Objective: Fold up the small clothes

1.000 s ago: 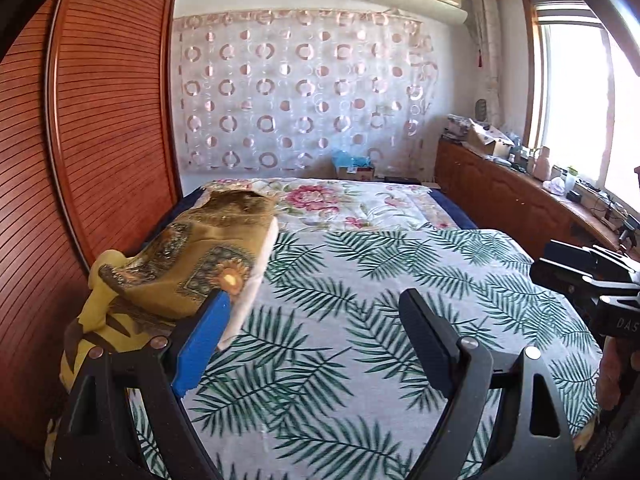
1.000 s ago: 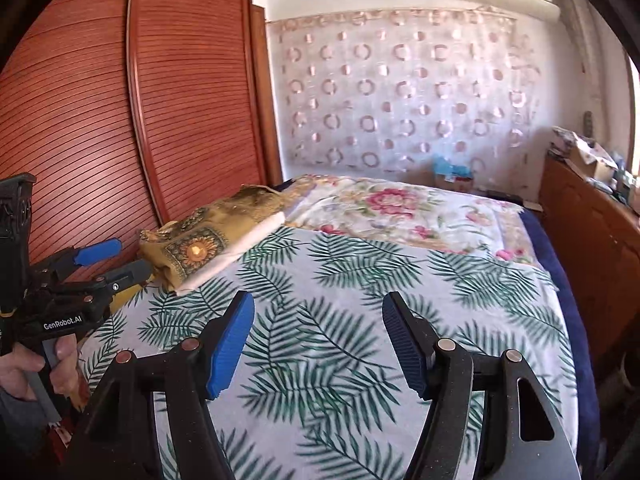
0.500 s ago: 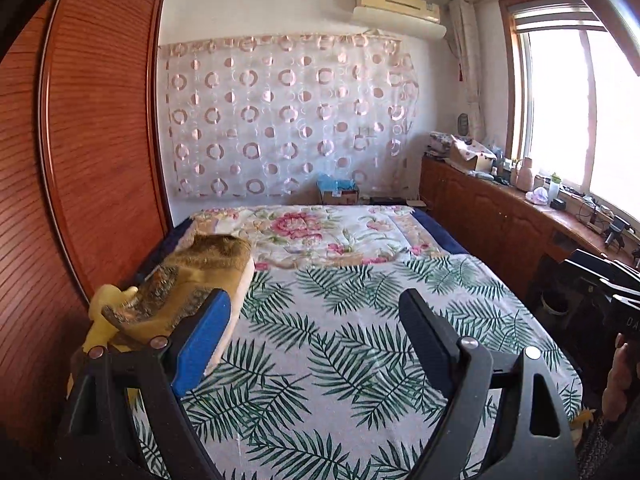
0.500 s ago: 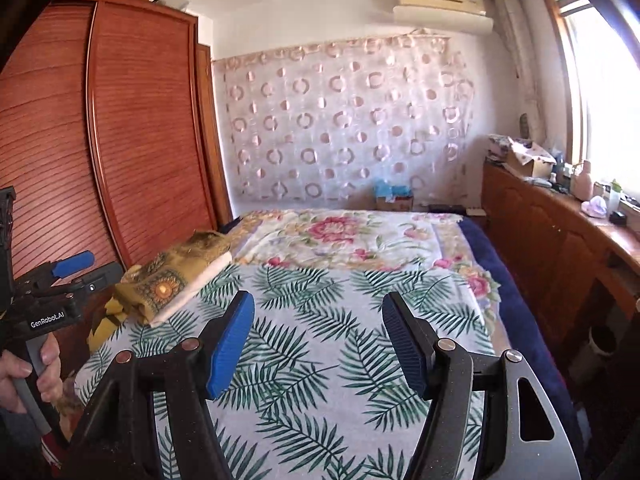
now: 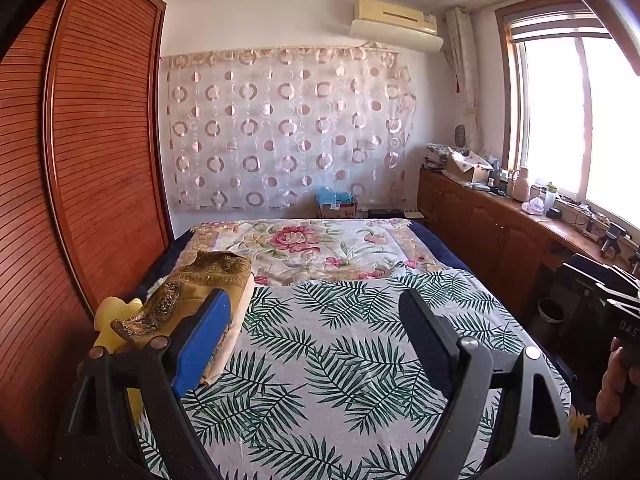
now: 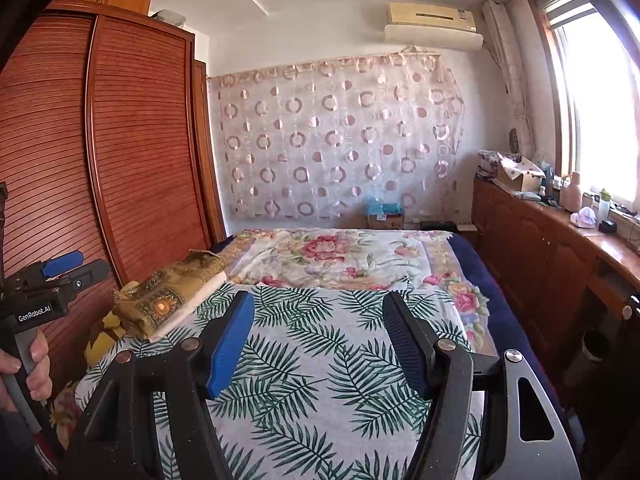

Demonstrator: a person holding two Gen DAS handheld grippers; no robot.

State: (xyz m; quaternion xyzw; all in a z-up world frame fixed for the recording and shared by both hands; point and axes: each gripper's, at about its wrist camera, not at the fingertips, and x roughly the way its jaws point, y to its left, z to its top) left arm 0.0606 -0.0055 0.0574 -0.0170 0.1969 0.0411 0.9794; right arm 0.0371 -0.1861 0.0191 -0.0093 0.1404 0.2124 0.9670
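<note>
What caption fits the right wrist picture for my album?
Open right gripper above the leaf-print sheet, folded golden clothes stacked by the wardrobe.

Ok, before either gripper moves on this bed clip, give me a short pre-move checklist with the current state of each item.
1. Left gripper open and holding nothing: ok.
2. Right gripper open and holding nothing: ok.
3. Folded gold patterned cloth lying at the left edge of the palm-leaf sheet: ok.
4. Unfolded small garment laid out on the sheet, ready to fold: not ok, none visible there.
5. Yellow item beside the folded cloth, whether it is clothing still to fold: cannot tell.
6. Grippers apart from each other and above the bed: ok.
</note>
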